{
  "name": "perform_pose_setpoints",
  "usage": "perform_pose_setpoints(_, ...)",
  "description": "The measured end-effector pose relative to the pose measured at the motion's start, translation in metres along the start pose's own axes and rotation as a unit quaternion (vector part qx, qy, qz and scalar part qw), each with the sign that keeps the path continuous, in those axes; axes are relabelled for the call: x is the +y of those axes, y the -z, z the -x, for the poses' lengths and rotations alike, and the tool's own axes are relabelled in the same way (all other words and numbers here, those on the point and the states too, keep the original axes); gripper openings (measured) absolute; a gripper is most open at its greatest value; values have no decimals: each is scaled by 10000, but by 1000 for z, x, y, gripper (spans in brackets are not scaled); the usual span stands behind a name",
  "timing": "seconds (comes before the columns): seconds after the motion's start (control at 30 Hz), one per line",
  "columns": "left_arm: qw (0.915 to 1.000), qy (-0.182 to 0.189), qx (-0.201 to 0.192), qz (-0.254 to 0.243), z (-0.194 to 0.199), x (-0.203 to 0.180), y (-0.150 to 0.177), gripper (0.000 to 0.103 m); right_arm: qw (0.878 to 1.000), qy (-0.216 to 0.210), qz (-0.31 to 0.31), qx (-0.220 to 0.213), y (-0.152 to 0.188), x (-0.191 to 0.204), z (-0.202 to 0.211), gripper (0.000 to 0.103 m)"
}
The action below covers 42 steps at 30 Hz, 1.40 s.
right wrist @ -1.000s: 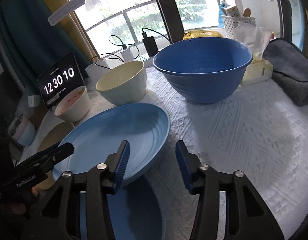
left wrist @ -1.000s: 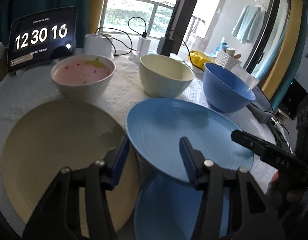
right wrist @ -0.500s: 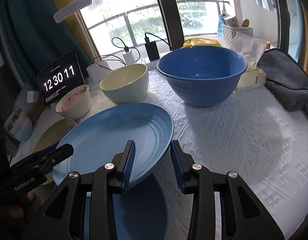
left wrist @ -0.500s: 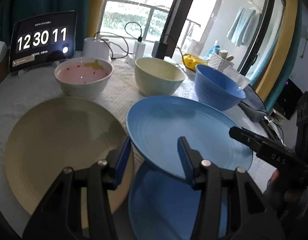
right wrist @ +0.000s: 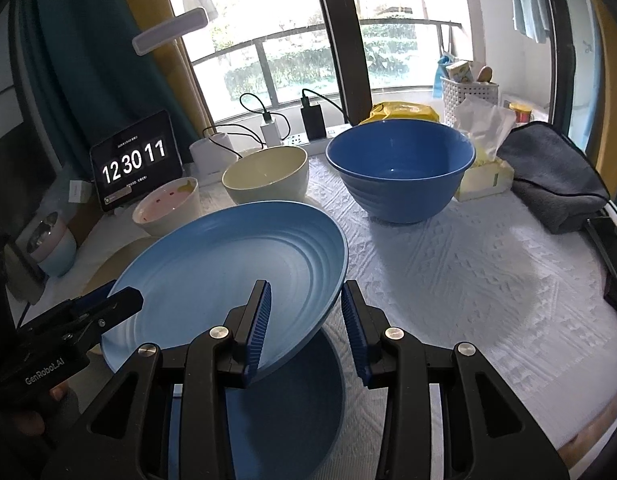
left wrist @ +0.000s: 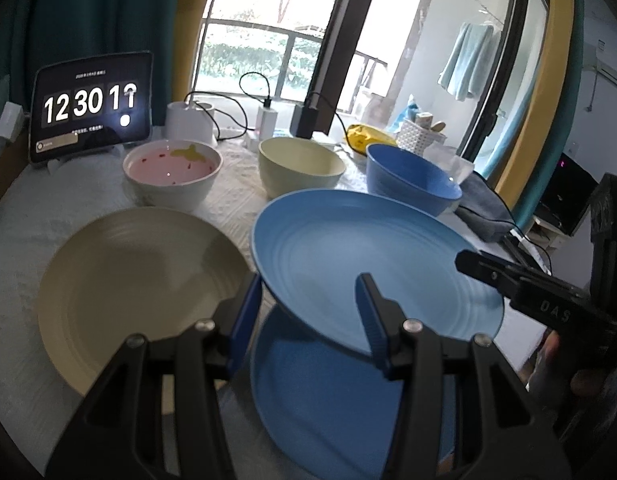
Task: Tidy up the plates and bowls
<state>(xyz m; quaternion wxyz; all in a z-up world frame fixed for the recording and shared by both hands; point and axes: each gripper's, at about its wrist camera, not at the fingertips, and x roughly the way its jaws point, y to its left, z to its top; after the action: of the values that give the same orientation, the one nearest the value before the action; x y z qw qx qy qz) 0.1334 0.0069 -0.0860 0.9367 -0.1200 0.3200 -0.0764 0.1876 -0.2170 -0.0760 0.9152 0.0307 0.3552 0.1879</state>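
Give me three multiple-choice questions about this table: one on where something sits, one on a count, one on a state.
1. The cream bowl stands: A) between the pink-lined bowl and the blue bowl B) on the floor C) upside down
2. Blue plates in view: A) one B) two C) three
3. The upper blue plate is: A) flat on the table B) broken C) raised and tilted
Answers: 1 A, the three form a row; 2 B, one hangs above the lower blue plate; 3 C, the left gripper holds its rim up.
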Motion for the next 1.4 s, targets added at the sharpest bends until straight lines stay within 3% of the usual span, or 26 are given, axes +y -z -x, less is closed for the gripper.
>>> perform_pose_setpoints(0.47,9999,30,81,-121,28,-5,21,50,9999,56,105,-33,16,13,28,39)
perform_pose_setpoints(0.77,9996,12,206,-179,40,-7,38,50,9996,116,208,170,36,19,35,39)
perform_pose_setpoints(1.4,9960,-128,793,-390,29,-5,64,50,9977,191,128,639,60,21,24,39)
